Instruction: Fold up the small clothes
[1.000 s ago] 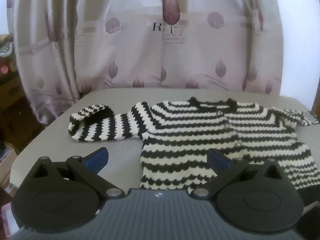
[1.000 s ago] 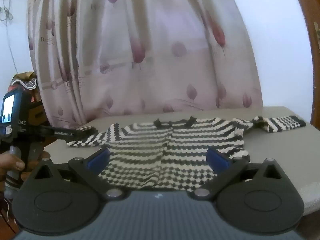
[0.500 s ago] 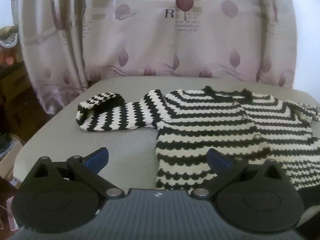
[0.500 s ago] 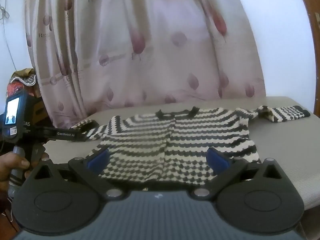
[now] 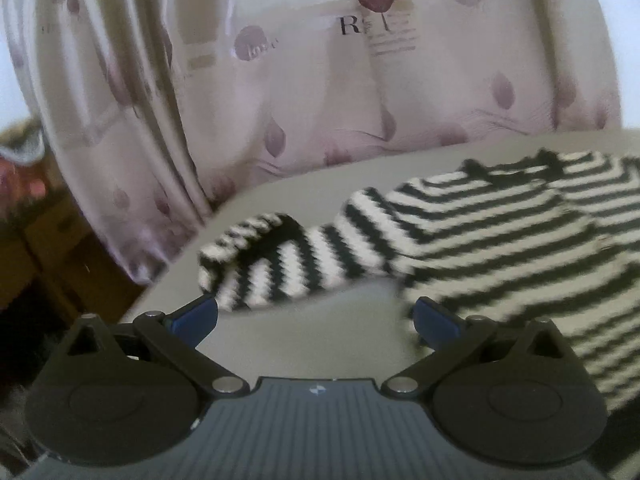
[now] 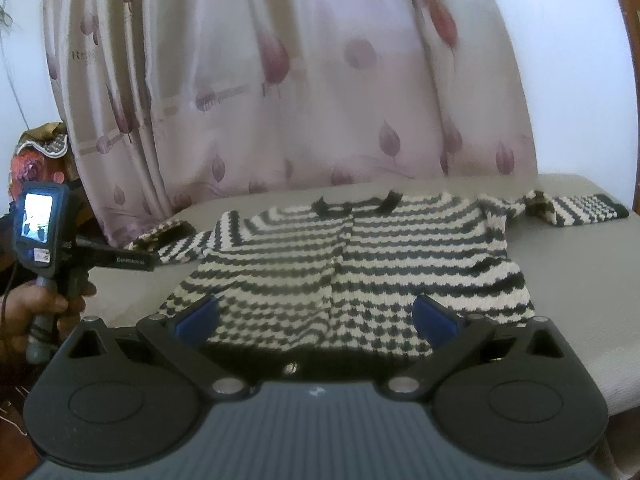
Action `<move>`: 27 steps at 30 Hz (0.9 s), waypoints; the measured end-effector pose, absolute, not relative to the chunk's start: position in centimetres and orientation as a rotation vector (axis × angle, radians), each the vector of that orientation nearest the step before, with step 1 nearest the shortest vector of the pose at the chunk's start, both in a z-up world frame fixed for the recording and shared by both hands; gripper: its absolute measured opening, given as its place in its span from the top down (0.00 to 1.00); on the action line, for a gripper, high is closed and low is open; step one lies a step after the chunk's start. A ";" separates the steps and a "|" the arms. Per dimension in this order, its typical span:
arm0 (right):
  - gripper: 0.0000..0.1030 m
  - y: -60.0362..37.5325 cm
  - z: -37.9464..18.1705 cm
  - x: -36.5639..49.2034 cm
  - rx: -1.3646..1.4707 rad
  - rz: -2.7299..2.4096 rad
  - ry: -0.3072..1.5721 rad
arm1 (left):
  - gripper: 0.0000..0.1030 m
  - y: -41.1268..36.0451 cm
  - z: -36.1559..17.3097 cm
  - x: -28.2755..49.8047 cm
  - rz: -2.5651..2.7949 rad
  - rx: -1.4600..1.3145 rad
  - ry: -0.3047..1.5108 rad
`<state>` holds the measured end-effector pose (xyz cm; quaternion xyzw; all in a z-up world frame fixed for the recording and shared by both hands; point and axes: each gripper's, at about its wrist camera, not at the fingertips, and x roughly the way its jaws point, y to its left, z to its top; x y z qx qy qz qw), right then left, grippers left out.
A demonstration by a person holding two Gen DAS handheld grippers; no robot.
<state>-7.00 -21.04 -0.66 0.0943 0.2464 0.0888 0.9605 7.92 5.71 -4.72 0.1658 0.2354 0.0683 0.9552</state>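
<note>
A black-and-white striped knitted cardigan (image 6: pixel 360 264) lies flat, front up, on a grey table (image 6: pixel 568 264), both sleeves spread outward. Its left sleeve (image 5: pixel 288 260) is bent back on itself at the cuff; the right sleeve (image 6: pixel 576 210) reaches toward the far right edge. My left gripper (image 5: pixel 316 318) is open, low over the table just in front of that left sleeve, holding nothing. My right gripper (image 6: pixel 316 314) is open above the cardigan's bottom hem, also holding nothing. In the right wrist view the left gripper (image 6: pixel 132 262) appears at the left, held by a hand (image 6: pixel 28 312).
A pale pink curtain (image 6: pixel 300 80) with purple leaf print hangs right behind the table. Brown furniture and clutter (image 5: pixel 36 248) stand off the table's left edge. A white wall (image 6: pixel 580 60) rises at the back right.
The left gripper has swung left and moved closer to the left sleeve, which now fills the middle of its view. The right gripper has crept forward over the hem. Both stay open.
</note>
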 end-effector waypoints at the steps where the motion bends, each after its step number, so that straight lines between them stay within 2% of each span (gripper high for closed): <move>1: 0.00 -21.0 -0.8 -6.7 0.193 0.182 0.509 | 0.02 6.2 -4.8 8.6 0.155 0.371 0.462; 3: 0.00 -21.0 -1.1 -6.3 0.191 0.184 0.521 | 0.05 7.4 -5.0 10.4 0.203 0.444 0.431; 8: 0.00 -20.9 -2.2 -5.0 0.204 0.182 0.559 | 0.06 9.7 -5.4 16.6 0.275 0.627 0.384; 15: 0.00 -20.7 -3.5 -3.7 0.199 0.171 0.614 | 0.12 10.8 -8.8 25.2 0.245 0.840 0.476; 16: 0.00 -20.8 -3.6 -3.5 0.200 0.165 0.619 | 0.18 11.0 -9.6 26.0 0.243 0.856 0.490; 18: 0.00 -21.0 -3.8 -3.2 0.207 0.155 0.631 | 0.39 11.5 -10.4 27.9 0.230 0.854 0.544; 19: 0.00 -21.1 -3.9 -3.0 0.213 0.150 0.638 | 0.66 12.0 -10.6 28.8 0.221 0.824 0.586; 20: 0.00 -21.1 -4.0 -2.9 0.220 0.147 0.642 | 0.87 12.7 -10.6 29.5 0.227 0.784 0.622; 22: 0.00 -21.3 -4.0 -2.7 0.229 0.145 0.646 | 0.86 14.6 -9.8 29.9 0.258 0.647 0.642; 27: 0.00 -21.2 -4.0 -2.7 0.231 0.149 0.640 | 0.87 21.0 -4.8 25.9 0.419 0.253 0.562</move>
